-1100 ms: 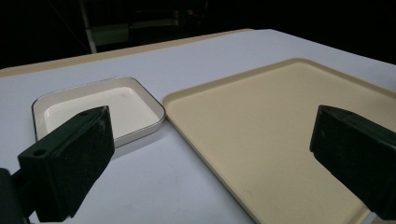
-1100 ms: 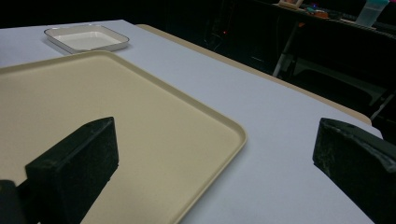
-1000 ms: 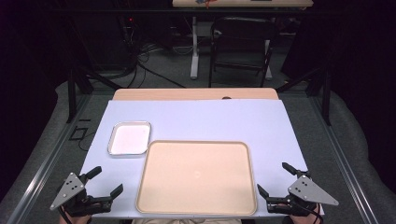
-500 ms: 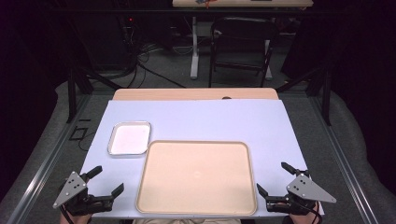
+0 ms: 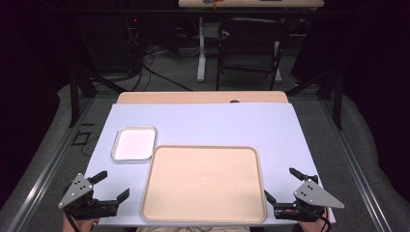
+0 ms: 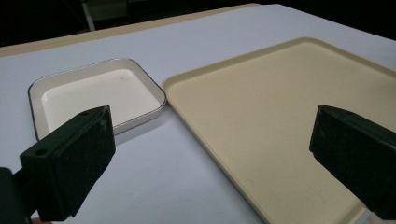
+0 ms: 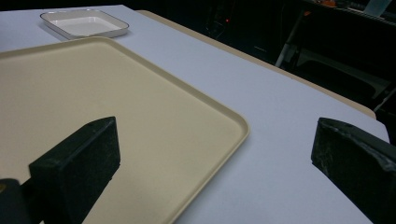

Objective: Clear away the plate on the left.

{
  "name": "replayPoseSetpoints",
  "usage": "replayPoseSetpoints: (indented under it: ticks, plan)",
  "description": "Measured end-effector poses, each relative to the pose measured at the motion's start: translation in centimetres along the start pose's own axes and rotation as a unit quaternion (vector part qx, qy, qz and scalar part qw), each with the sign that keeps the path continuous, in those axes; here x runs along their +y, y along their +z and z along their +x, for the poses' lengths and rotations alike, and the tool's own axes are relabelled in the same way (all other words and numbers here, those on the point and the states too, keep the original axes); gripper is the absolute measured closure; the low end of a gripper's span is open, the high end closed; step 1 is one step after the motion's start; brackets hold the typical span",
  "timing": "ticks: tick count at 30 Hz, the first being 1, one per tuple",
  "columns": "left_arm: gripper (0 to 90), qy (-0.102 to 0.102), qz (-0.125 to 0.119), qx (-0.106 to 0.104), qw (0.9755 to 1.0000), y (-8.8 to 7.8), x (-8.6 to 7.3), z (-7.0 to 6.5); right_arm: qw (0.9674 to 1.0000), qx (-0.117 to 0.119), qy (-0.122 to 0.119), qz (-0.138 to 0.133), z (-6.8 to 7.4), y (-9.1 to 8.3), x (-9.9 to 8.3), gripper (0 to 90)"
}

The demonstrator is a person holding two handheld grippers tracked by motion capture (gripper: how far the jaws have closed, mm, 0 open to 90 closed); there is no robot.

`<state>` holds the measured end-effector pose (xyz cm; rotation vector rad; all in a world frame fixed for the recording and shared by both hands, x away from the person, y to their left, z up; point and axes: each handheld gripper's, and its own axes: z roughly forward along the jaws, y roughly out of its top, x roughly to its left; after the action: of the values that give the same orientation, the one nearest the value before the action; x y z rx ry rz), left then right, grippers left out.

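A large beige tray lies at the near middle of the pale lavender table top, with nothing on it. A small white dish with a dark rim sits just off the tray's far left corner, also bare. My left gripper hovers open at the table's near left corner, beside the tray. My right gripper stands open at the near right corner. The left gripper view looks across the white dish and the beige tray; the right gripper view looks over the tray toward the dish.
A tan wooden strip runs along the table's far edge. Beyond it stand a dark chair, a desk leg and cables on the floor. Metal frame rails flank the table on both sides.
Both grippers shifted only slightly at the near corners. Tray and dish stayed put.
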<state>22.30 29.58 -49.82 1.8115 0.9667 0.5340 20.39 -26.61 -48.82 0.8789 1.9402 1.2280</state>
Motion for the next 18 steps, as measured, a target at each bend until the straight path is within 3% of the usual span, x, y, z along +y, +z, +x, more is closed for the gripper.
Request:
replayPoseSetpoints:
  ticks: [11, 18]
  plan:
    - [1.5, -0.021, 0.036, -0.006, 0.9991, 0.8, 0.8, 0.6, 1.0, 0.0, -0.006, 0.006, 0.0, 0.3, 0.1, 1.3]
    - [2.0, -0.026, 0.04, -0.003, 0.9989, 1.2, 1.5, 1.2, 1.0, 0.002, -0.003, 0.005, 0.0, 0.3, 0.0, 1.5]
